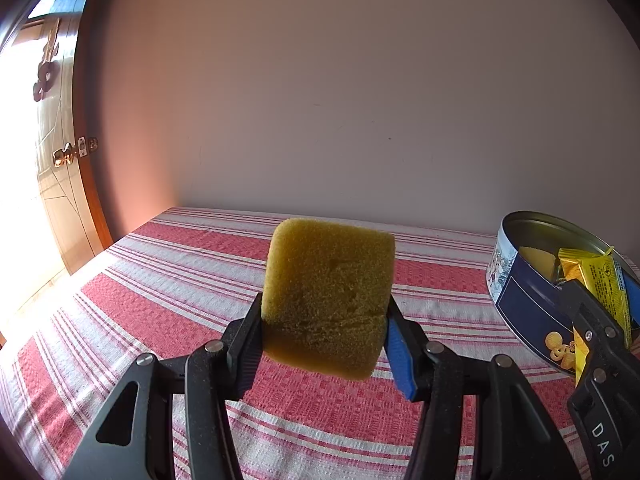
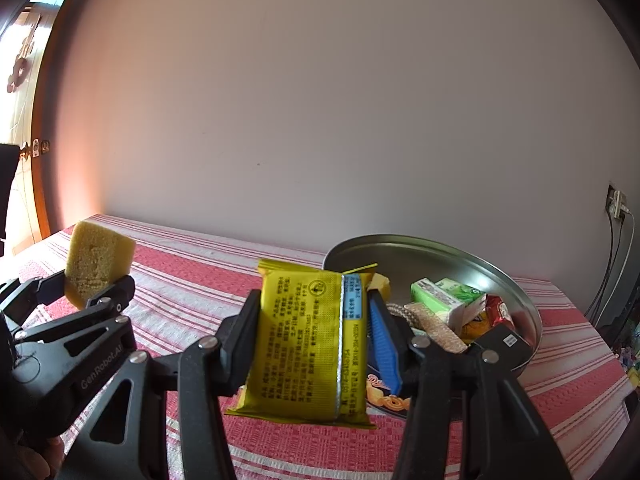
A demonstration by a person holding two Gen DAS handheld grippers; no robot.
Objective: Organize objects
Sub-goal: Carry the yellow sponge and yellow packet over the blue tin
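Gripping is shown on both sides: the left gripper (image 1: pixel 324 344) is pinched on a yellow sponge block (image 1: pixel 328 300), and the right gripper (image 2: pixel 312 344) is pinched on a yellow snack packet (image 2: pixel 310 344). Both items are held clear above the red-and-white striped tabletop (image 1: pixel 168 280).

The round biscuit tin (image 2: pixel 520 300) is seen to the right of both grippers, near the right edge of the tabletop. Inside it a green carton (image 2: pixel 448 296), a red wrapper and a piece of woven cord can be made out, along with something yellow at its left side. In the right wrist view the packet is held just at the tin's near-left rim, with its long axis upright between the pads. The sponge is held well to the left, with open cloth between it and the tin.

The right gripper is judged the nearer to the tin, so the packet would likely be placed first, by a short move right and away. The sponge would have to be carried rightward across the tabletop, and the right gripper stands in that path.
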